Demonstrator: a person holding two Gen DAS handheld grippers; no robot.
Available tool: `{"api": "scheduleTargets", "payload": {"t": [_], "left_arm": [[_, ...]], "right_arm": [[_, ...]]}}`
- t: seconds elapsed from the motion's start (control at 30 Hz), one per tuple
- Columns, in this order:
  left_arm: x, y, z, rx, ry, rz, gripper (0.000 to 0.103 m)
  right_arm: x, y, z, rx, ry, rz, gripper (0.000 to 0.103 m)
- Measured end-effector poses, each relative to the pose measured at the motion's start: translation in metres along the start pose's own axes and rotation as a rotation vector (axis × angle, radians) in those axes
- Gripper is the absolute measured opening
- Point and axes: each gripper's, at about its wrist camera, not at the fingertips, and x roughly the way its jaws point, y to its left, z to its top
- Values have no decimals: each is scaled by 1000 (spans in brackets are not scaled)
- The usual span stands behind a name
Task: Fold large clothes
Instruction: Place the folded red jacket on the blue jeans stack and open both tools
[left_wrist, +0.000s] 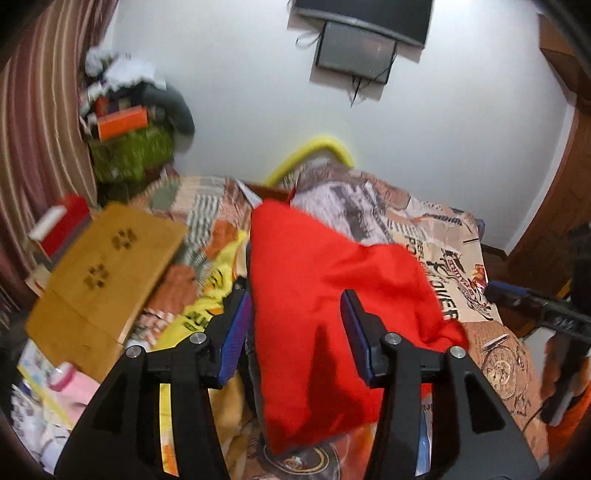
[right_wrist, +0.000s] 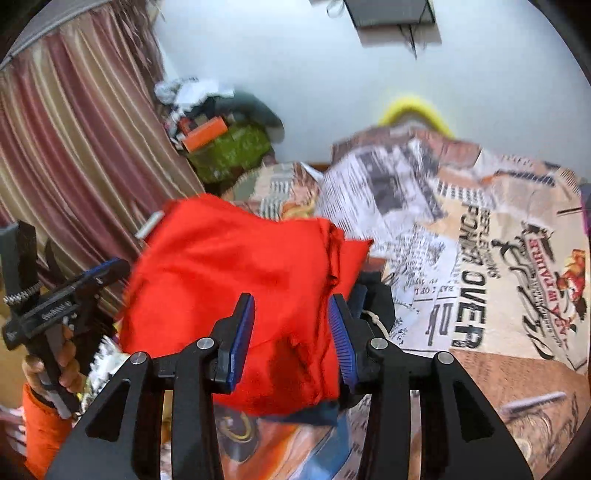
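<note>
**Red garment lies directly ahead of both hand-held grippers, long axis running away from them**

The red garment (left_wrist: 317, 295) lies bunched on the bed (left_wrist: 498, 354), over a printed bedsheet. In the left wrist view it runs from the near edge of the frame, between the fingers, up to a narrow end near the far side of the bed. Its long axis therefore lies roughly along the left hand-held gripper (left_wrist: 295, 332)'s line of sight, leaning slightly left at the far end.

The left hand-held gripper stands wide, jaws spread, with red cloth showing in the gap. Whether the pads touch the cloth cannot be told; nothing is pinched.

The right hand-held gripper (right_wrist: 291, 336) also stands wide and holds nothing. The red garment (right_wrist: 236, 288) fills the space ahead of it and extends to its left; a dark garment (right_wrist: 373, 295) shows at the red one's right edge.

Judgement: both hand-held grippers sit at the near end of the cloth, about equally close. The coming move turns on picking near corners and carrying them along that long axis.

A yellow garment (left_wrist: 210, 291) and a wooden board (left_wrist: 107, 273) lie to the left, clear of the red cloth.
</note>
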Motion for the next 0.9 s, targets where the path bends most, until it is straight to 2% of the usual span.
{"api": "scheduleTargets", "payload": {"t": [0.13,0.27,0.33,0.5,0.63,0.73,0.9], "left_arm": [[-65,-24,1,67,-109,18,49],[-134,-46,-3,107,-222,-5,52],[-168,-57,-8,115,-287,-16,53],[-246,-80,-34,120,-447,-49,53],[-282,-94,-59,121,-528,-64,53],[-303,-108,-83,131,-599,-10,56],[-317,-122,-113,146,-628,23,62]], "right_arm": [[-55,22,1,-23,-123,14,38],[-105,49,-3,-64,-270,22,38],[-137,64,-12,-87,-351,28,38],[-192,97,-42,-161,-487,36,38],[-217,117,-69,-209,-557,29,38],[-229,129,-90,-237,-592,23,38],[-230,132,-111,-254,-620,-59,40]]}}
